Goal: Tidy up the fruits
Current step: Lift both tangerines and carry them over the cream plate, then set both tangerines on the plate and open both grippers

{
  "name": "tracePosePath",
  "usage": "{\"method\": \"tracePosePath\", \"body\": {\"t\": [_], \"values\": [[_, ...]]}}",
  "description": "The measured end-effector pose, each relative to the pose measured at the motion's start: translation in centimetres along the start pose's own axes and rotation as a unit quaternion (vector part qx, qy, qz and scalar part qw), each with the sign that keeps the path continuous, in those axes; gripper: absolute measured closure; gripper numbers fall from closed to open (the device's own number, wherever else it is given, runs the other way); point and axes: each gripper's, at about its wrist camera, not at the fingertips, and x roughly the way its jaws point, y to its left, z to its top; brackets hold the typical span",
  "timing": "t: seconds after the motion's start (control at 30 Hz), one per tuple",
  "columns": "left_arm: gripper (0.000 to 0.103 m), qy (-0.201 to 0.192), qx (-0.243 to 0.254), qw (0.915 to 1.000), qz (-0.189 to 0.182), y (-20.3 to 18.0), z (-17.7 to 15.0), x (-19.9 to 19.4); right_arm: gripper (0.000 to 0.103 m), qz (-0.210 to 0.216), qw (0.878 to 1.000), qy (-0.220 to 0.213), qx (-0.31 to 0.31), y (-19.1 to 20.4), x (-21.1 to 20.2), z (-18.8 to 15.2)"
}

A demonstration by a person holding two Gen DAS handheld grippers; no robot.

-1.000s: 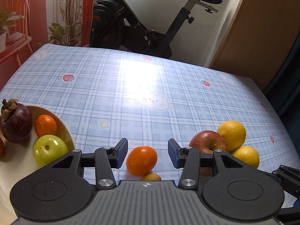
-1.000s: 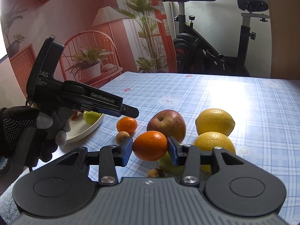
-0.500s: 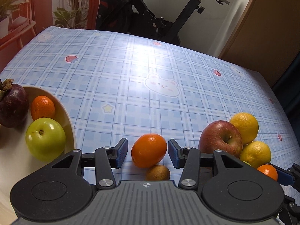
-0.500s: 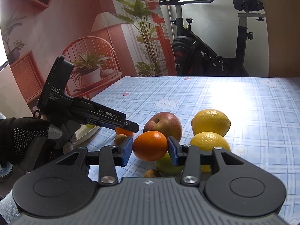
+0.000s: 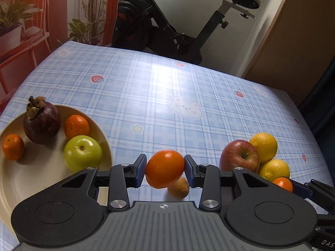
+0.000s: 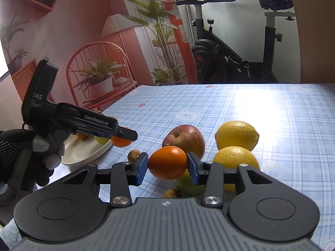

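Note:
My left gripper (image 5: 165,170) is shut on an orange (image 5: 165,169) and holds it above the blue checked table, just right of the cream plate (image 5: 12,179). The plate holds a mangosteen (image 5: 41,121), two small oranges (image 5: 76,126) and a green apple (image 5: 83,153). My right gripper (image 6: 167,166) is shut on another orange (image 6: 167,162), in front of a red apple (image 6: 184,139), two lemons (image 6: 236,135) and a green fruit (image 6: 188,185). The left gripper (image 6: 123,135) with its orange also shows in the right wrist view.
A small brown fruit (image 5: 178,187) lies under the left gripper; another (image 6: 172,193) lies under the right one. The red apple (image 5: 239,155) and lemons (image 5: 263,147) sit at the table's right. An exercise bike (image 5: 167,33) stands behind the table.
The left gripper has shut on the orange and lifted it off the table, moving left toward the plate. The right gripper keeps its orange, nearly still.

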Motion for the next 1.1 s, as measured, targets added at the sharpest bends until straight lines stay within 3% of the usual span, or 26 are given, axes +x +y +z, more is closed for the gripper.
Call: {"method": "tracePosePath", "body": {"t": [0.17,0.4,0.73,1.1], "values": [[0.062,-0.011,-0.023,0.9997,0.001,3.9,0.9,-4.1,0.059,0.026,1.000,0.007,0.001,0.8,1.0,1.2],[0.062,0.006,-0.045,0.9965,0.071,10.9,1.3,-7.4,0.059,0.071,0.995,0.042,-0.052,5.2,5.6,3.6],[0.062,0.021,-0.068,0.9944,0.078,16.2,-0.2,-6.2,0.059,0.120,0.972,0.125,-0.159,13.4,14.7,4.5],[0.062,0.027,-0.059,0.9954,0.071,18.1,-0.7,-3.7,0.060,0.104,0.959,0.192,-0.181,15.0,19.7,3.8]]}}
